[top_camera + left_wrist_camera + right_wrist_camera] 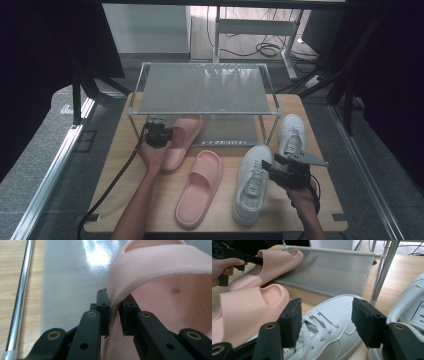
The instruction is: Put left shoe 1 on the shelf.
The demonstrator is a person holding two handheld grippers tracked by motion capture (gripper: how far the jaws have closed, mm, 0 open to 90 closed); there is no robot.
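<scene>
I am pinching the strap of the pink slipper (160,272) in my left gripper (113,312) at the rack's lower shelf (72,277), my right gripper (325,322) hanging spread over the white sneaker (332,325); next, sliding it fully in.

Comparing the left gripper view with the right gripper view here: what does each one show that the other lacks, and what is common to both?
Left gripper view alone: the left gripper from close up, its pads on either side of the strap of the far pink slipper, and the dimpled footbed inside it.

Right gripper view alone: the right gripper with jaws wide apart above the near white sneaker, the second white sneaker, the near pink slipper, and the left hand.

Both: the far pink slipper, the rack's grey lower shelf and the wooden table.
</scene>
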